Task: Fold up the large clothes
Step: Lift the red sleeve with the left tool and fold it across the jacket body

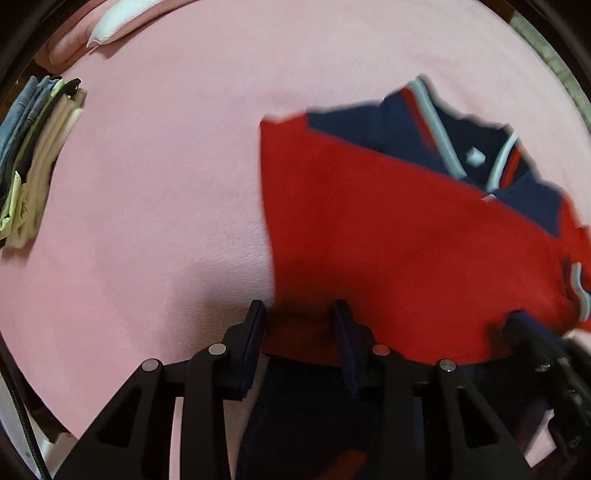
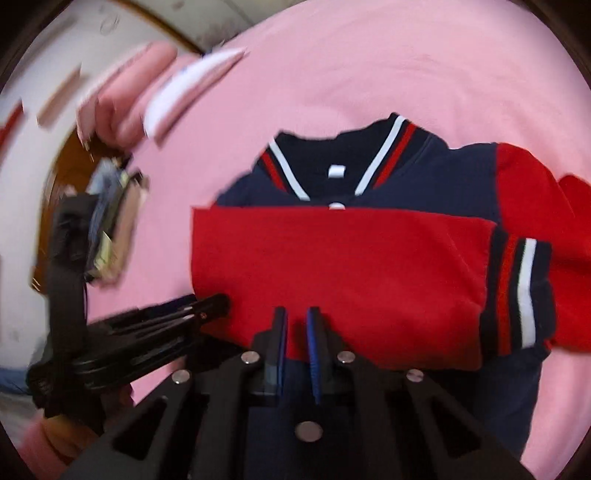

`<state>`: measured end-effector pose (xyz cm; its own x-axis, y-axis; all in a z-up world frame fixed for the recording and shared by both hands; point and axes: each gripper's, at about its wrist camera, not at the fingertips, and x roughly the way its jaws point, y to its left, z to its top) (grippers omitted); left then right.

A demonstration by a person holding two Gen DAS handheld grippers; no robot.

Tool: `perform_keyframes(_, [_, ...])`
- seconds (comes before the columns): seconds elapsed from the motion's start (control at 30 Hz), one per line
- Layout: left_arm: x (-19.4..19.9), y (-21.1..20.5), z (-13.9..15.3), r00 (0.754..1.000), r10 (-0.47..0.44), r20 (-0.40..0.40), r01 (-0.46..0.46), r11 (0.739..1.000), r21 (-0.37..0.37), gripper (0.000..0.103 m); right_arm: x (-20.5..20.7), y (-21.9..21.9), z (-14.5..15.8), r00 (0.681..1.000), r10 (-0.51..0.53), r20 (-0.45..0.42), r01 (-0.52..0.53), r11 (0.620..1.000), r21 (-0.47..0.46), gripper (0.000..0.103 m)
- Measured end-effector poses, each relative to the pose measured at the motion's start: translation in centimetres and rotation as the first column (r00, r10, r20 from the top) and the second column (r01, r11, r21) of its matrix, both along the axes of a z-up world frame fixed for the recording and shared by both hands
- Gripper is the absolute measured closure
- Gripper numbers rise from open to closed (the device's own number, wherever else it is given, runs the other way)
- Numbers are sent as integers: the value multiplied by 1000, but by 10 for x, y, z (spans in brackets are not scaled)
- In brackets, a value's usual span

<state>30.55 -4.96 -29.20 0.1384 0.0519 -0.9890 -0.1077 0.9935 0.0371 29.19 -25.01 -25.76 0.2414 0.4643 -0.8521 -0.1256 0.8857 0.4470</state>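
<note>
My left gripper (image 1: pixel 299 314) has its fingers spread apart over the near left edge of the red-and-navy jacket (image 1: pixel 399 240), with a strip of red cloth showing in the gap; I cannot tell whether the pads touch it. The jacket lies on the pink bedsheet (image 1: pixel 166 166), right of centre in the left wrist view, its red sleeve folded across the navy body. Only the right wrist view shows the garment squarely: the striped collar (image 2: pixel 384 155) with a white label (image 2: pixel 336 171), and the striped cuff (image 2: pixel 521 291) at the right end of the folded sleeve. There my right gripper (image 2: pixel 297 321) has its fingers close together but with a narrow gap, red cloth visible between the blue pads; whether they pinch it I cannot say. The left view alone gives a steady look at the stack of folded clothes (image 1: pixel 33 158) at the far left and a white pillow (image 1: pixel 122 18) at the top; in the right view those are smeared by blur. The left gripper also appears in the right view (image 2: pixel 218 302), side-on.
</note>
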Motion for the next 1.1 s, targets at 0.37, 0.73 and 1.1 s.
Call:
perform_keyframes(0.37, [-5, 13, 2, 999, 17, 30, -18, 999, 40, 63, -34, -101, 16, 944, -292, 154, 326, 898, -295, 100])
perform_keyframes(0.73, [-17, -7, 52, 989, 34, 146, -51, 992, 115, 62, -29, -69, 50, 974, -96, 204, 109, 993, -53, 100])
perform_keyframes(1.1, [37, -7, 1, 998, 38, 41, -44, 987, 153, 34, 12, -63, -21, 981, -135, 140, 145, 987, -68, 103])
